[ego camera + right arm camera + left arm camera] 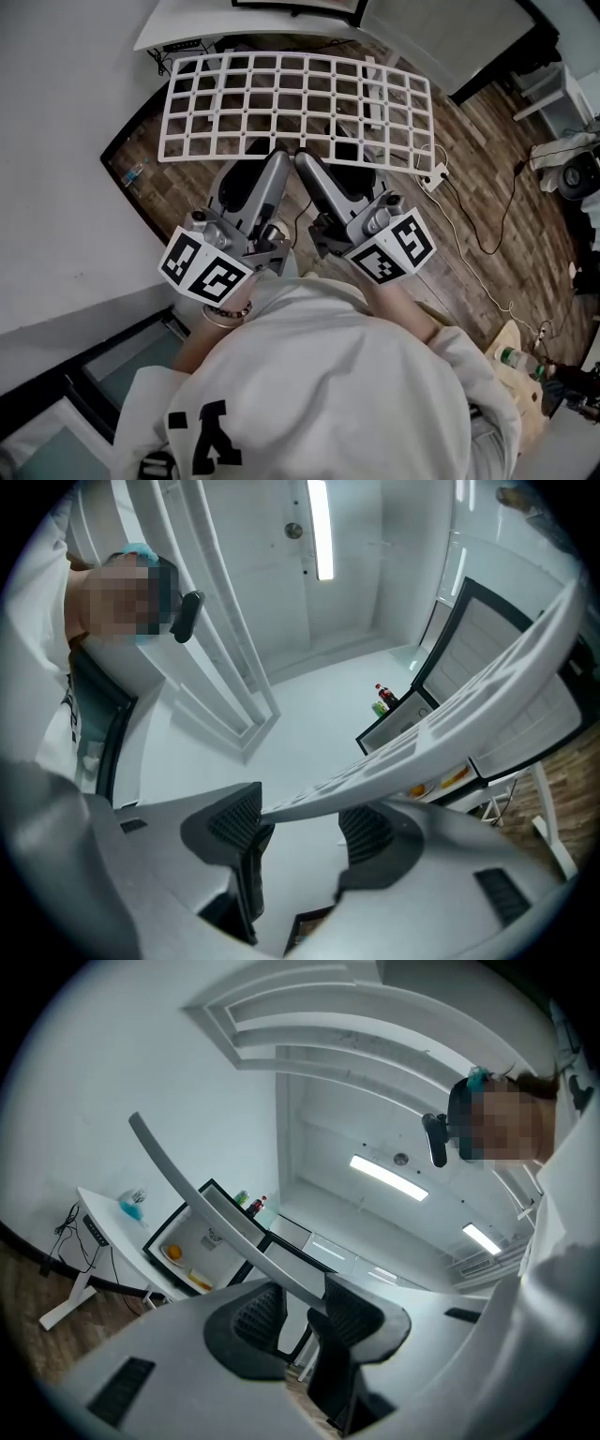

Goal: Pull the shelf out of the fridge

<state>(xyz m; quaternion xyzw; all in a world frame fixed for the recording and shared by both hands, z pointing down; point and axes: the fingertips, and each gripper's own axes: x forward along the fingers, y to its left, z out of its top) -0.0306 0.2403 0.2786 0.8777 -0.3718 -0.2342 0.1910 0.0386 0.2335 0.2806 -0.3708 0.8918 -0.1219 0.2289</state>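
Observation:
The white grid shelf (197,157) is out of the fridge and hangs level above the wooden floor, in front of me. My left gripper (278,156) and right gripper (306,159) stand side by side at the middle of its near edge, each shut on that edge. In the left gripper view the shelf (187,1185) runs as a thin bar up to the left from between the pads of that gripper (300,1302). Seen from the right gripper (305,822), the shelf (469,696) stretches up to the right. The open fridge (187,1251) stands behind, with food inside.
A black-edged fridge door (122,159) lies at the left below the shelf. A white desk (187,28) is at the back. A power strip (433,176) and its cable trail over the floor to the right. Bottles (382,698) stand on top of the fridge (412,724).

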